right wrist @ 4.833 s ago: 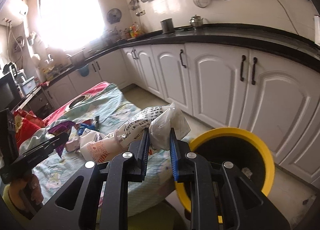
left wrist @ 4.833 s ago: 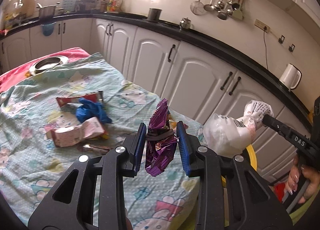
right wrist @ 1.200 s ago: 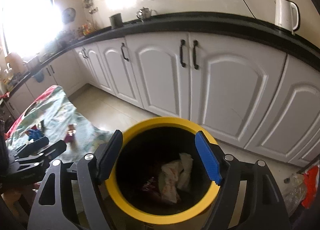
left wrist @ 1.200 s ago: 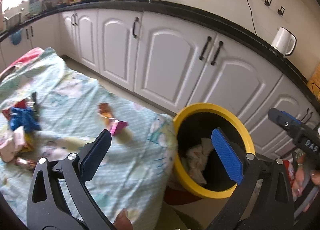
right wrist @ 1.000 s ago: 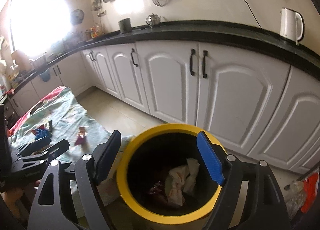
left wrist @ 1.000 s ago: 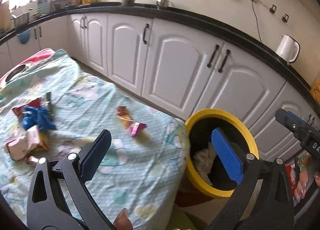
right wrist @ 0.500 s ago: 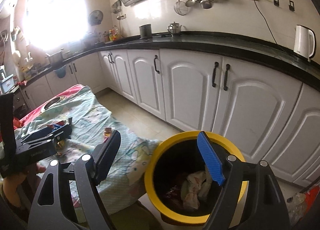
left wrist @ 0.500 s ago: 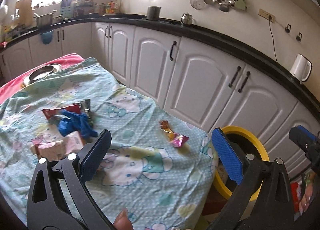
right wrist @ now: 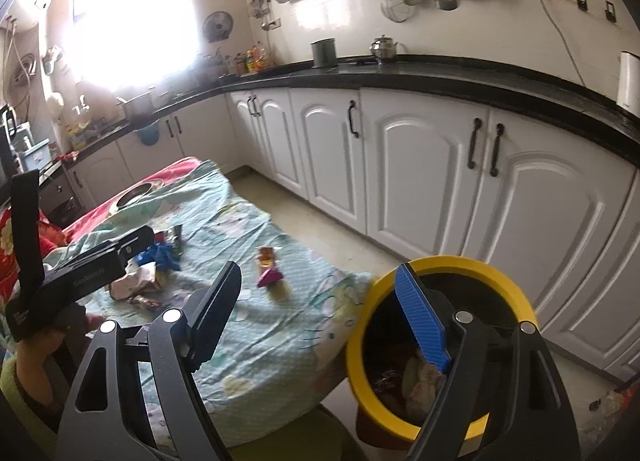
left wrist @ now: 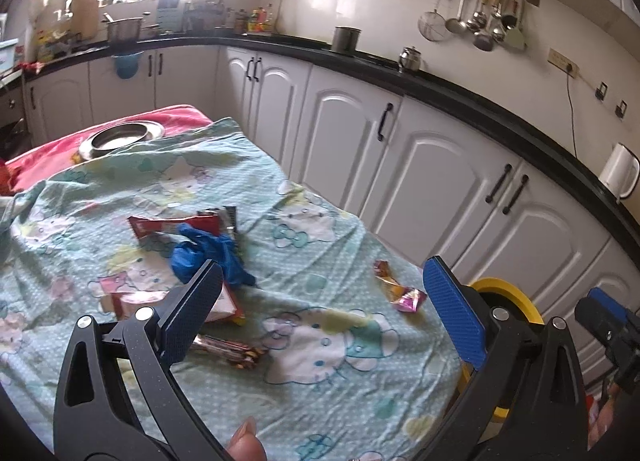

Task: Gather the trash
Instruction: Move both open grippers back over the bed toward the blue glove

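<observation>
A: Where's the trash now?

B: Most of it lies in a cluster at centre-left of the left wrist view: a red wrapper (left wrist: 176,225), a blue glove (left wrist: 208,257) against it, a pink packet (left wrist: 160,301) lower down, and a dark foil wrapper (left wrist: 228,349) nearest the camera. A small candy wrapper (left wrist: 400,289) lies apart, toward the right edge of the worktop (left wrist: 320,401) with its printed cloth.

A: And the bin?

B: The yellow bin (right wrist: 496,273) stands on the floor just beside the worktop's corner, lower right in the right wrist view. Crumpled rubbish sits at its bottom.

A: The fingers?

B: The left gripper (left wrist: 320,309) is spread wide with nothing between. The right gripper (right wrist: 320,313) is likewise wide and empty, one finger framing the bin's rim.

A: So which step?

B: I'd judge a drop is done and the reach for more pieces is on. Next, each gripper needs lowering onto one flat piece, the fingers straddling it and closing without pinching up the cloth.
</observation>
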A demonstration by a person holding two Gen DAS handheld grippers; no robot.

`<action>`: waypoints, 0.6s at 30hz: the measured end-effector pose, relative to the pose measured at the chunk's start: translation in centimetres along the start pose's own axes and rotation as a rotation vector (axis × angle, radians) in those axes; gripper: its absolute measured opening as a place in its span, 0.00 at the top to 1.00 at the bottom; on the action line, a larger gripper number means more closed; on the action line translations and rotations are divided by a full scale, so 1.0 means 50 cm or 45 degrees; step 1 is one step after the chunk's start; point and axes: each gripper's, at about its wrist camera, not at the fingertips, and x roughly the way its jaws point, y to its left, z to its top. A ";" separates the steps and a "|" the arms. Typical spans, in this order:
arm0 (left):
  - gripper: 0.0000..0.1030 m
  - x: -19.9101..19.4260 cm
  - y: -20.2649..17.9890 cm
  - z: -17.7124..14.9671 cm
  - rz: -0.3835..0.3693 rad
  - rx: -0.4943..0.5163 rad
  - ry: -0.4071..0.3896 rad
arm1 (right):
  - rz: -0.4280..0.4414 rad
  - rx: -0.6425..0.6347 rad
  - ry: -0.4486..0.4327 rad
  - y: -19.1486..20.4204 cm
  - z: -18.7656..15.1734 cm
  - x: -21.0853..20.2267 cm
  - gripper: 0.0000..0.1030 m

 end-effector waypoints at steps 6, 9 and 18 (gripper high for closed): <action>0.10 0.000 0.052 0.006 0.033 -0.056 -0.011 | 0.047 -0.046 0.023 0.053 0.004 0.025 0.26; 0.10 0.000 0.085 0.010 0.059 -0.090 -0.010 | 0.079 -0.071 0.037 0.084 0.005 0.041 0.26; 0.10 0.002 0.216 0.026 0.118 -0.252 0.008 | 0.212 -0.143 0.095 0.189 0.025 0.122 0.31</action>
